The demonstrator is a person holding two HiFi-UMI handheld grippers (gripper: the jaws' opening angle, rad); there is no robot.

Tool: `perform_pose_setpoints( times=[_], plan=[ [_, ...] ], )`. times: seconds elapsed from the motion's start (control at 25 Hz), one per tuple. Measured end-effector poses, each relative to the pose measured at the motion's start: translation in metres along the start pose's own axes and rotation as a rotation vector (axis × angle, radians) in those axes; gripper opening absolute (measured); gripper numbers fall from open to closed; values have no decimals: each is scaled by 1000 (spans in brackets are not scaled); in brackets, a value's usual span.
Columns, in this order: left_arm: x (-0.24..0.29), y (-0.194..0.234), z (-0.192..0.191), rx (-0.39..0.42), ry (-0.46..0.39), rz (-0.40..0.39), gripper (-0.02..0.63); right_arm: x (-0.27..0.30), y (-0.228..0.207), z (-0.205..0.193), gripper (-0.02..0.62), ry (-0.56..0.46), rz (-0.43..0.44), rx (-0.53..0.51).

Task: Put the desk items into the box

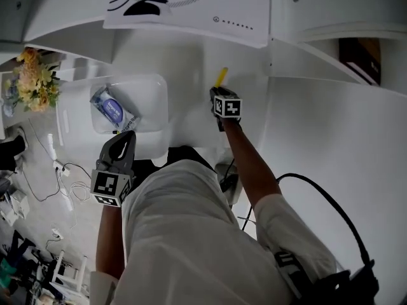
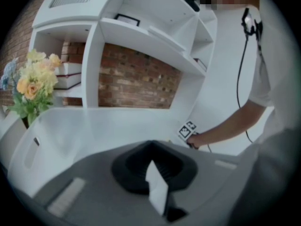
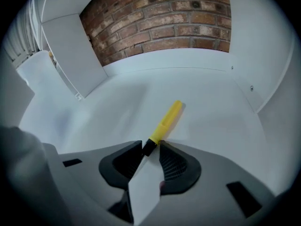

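Note:
A yellow marker [image 1: 220,77] with a black end lies on the white desk [image 1: 305,126]. My right gripper [image 1: 217,93] points down at it. In the right gripper view the marker [image 3: 167,119] has its black end between the tips of the right gripper [image 3: 150,146], whose jaws stand apart and do not press on it. The white box [image 1: 162,100] sits at the left and holds a blue and white packet [image 1: 113,110]. My left gripper [image 1: 129,135] hovers at the box's near edge. The left gripper [image 2: 151,144] has its jaws together and empty, with the box wall [image 2: 94,126] ahead.
Yellow flowers [image 1: 35,78] stand left of the box. A printed sheet [image 1: 191,5] lies at the desk's far edge. White shelves [image 2: 141,36] rise behind the box before a brick wall [image 3: 160,18]. Cables [image 1: 63,176] trail on the floor at the left.

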State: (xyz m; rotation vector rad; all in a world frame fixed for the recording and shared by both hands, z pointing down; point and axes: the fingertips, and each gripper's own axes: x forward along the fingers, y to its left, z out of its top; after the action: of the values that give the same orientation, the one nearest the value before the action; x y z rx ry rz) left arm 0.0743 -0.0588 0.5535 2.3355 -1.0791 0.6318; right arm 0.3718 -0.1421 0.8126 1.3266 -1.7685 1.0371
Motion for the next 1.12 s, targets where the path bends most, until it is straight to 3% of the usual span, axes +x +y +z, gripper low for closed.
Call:
perform_pose_setpoints(
  times=[0.12,0.36,0.68,1.12],
  plan=[
    [-1,3,-2,-3,1,8,3,1,-2,2,87,-4,-37,0],
    [-4,6,-5,-10,-4,5,3,-5,7,4,55,-16,5,-10],
    [-14,14,2,1,-34,4,3,-20,19,12,55,-23,16,-21],
    [-34,28,2,10,-69,-11,3,-69,62,45,55,-142,59,-40]
  ],
)
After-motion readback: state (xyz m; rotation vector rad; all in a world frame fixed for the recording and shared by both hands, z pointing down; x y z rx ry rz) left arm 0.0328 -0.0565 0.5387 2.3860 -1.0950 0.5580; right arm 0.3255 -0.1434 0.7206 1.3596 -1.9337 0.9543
